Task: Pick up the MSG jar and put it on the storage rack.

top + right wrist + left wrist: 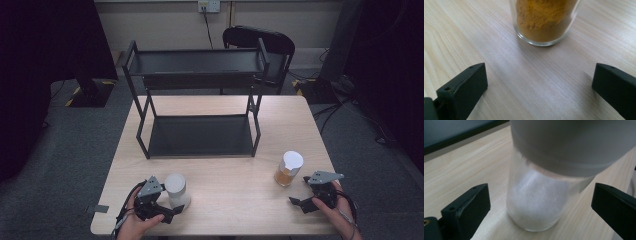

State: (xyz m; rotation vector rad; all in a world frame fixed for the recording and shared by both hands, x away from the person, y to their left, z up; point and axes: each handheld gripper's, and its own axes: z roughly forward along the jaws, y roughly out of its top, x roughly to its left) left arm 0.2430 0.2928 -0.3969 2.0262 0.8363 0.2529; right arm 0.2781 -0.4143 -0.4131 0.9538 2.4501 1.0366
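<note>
A glass jar of white powder (177,191) with a white lid stands upright near the table's front left. My left gripper (167,212) is open around it; in the left gripper view the jar (537,202) stands between the two jaws, touching neither. A second jar (288,169), holding orange-brown powder under a white lid, stands at the front right. My right gripper (300,202) is open just in front of it, and in the right gripper view the jar's base (542,21) sits ahead of the jaws, apart from them.
A black two-level metal rack (200,135) stands at the back middle of the wooden table (235,200), both shelves bare. A black chair (270,45) is behind the table. Bare wood lies between the two jars.
</note>
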